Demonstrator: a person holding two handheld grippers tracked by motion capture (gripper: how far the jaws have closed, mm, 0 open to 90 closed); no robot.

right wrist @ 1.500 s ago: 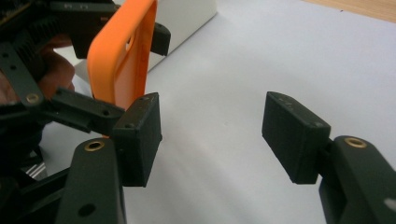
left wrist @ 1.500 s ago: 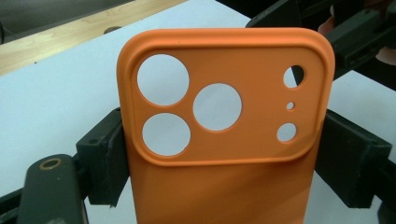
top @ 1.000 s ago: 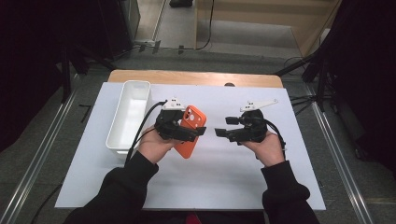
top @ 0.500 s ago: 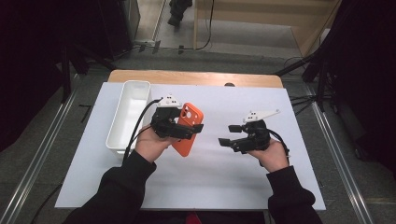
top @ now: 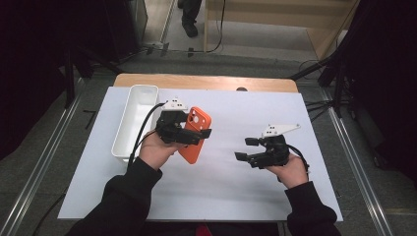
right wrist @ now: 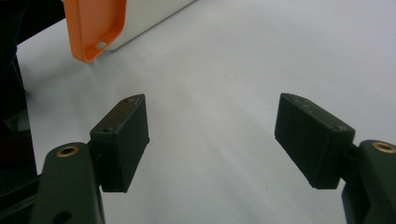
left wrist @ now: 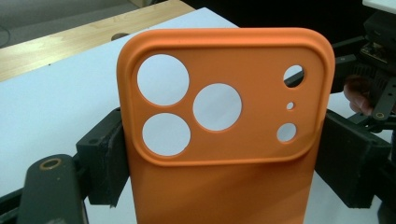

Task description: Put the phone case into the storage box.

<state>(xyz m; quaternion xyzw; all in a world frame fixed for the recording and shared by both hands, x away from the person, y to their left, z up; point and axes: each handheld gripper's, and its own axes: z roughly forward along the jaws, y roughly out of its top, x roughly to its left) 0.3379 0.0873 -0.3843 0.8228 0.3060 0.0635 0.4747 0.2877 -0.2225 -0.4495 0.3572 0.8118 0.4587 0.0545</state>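
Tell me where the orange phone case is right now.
The orange phone case sits left of centre in the high view, clamped across its width by the left gripper above the white mat, just right of the white bin.

In the left gripper view, the bottom edge is cutting off the lower part of the orange phone case [left wrist: 224, 140], and we are seeing the two fingers [left wrist: 105, 158] only where they project past its sides. In the high view, the left gripper [top: 183, 132] is covering the case's middle band. In the right gripper view, the top edge is cropping the case, leaving one corner. The white tray [top: 135, 120] interior is too small for us to resolve.
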